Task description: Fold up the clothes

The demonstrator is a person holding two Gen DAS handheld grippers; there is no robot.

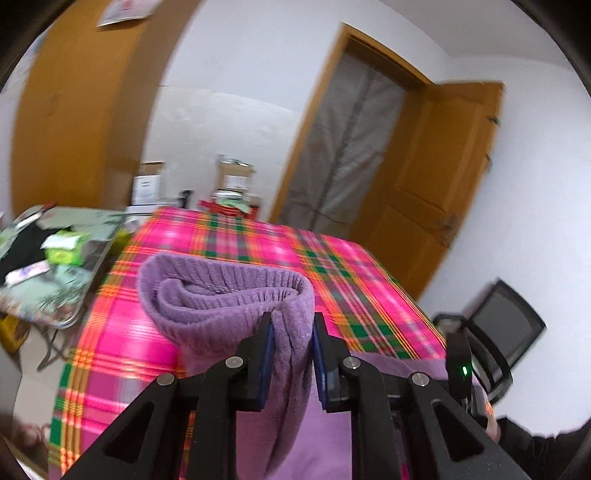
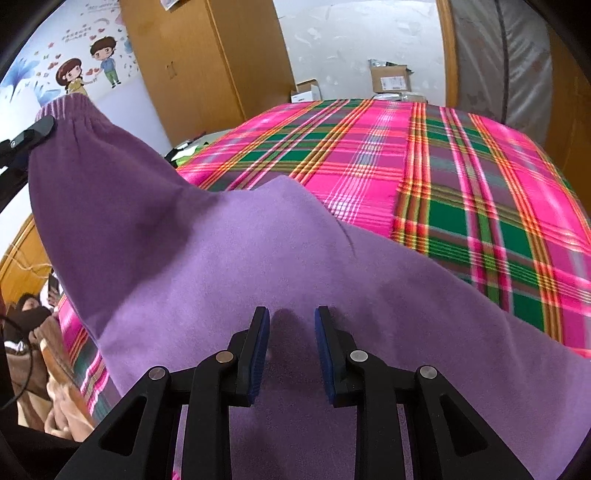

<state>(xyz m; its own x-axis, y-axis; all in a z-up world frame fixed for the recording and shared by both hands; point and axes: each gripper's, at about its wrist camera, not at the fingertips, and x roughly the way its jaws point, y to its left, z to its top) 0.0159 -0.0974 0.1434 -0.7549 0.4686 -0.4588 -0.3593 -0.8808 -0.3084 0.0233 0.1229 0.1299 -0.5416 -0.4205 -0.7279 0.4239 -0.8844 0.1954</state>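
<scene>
Left wrist: purple sweater, ribbed hem bunched, clamped by left gripper; right gripper pinches its body over plaid blanket.

No readable text; wall sticker lettering and cardboard box label too blurred.

One purple sweater on one plaid bed, two tongs, two cardboard boxes, one open door, one chair.
</scene>
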